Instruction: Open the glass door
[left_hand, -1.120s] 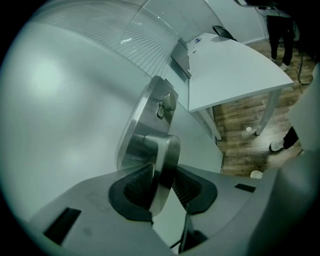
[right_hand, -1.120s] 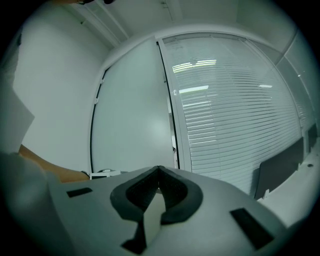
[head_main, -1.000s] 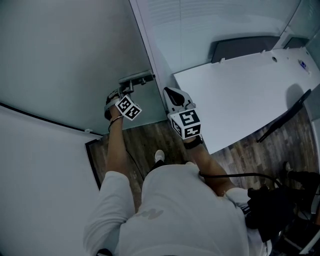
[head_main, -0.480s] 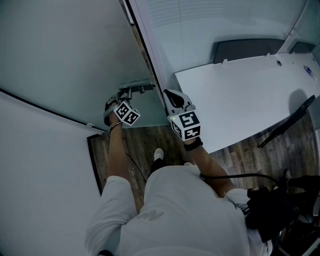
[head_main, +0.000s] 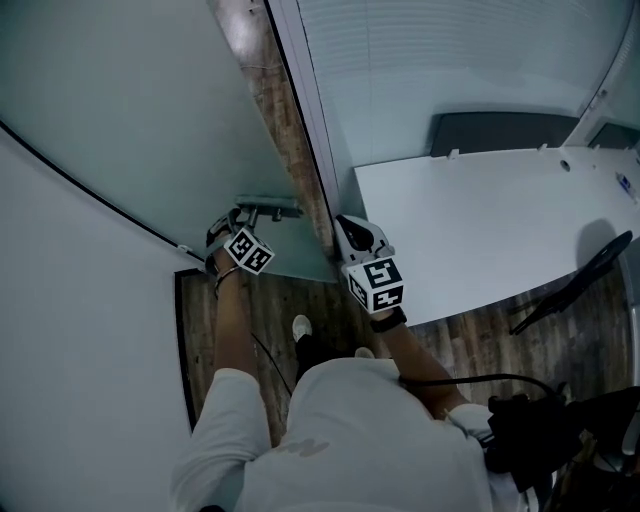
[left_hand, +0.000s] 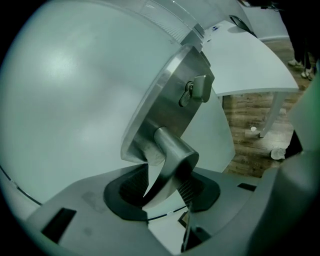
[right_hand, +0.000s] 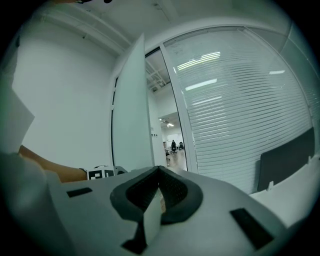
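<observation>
Two tongs are being held at the glass door (head_main: 150, 120), the left tongs (left_hand: 162, 192) being opened around the door handle (left_hand: 172, 160), the right tongs (right_hand: 159, 190) being held closed, empty.

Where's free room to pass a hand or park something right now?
Free: doorway gap between glass door and frame; white desk, mostly bare. Crowded: handle, between jaws of the left tool, just opening; right tool, shut, near the door edge.

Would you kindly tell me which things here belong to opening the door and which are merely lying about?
Job: frosted glass door; silver metal lever handle on it.
Lying about: white desk; dark grey panel behind it; white slatted blinds.
</observation>
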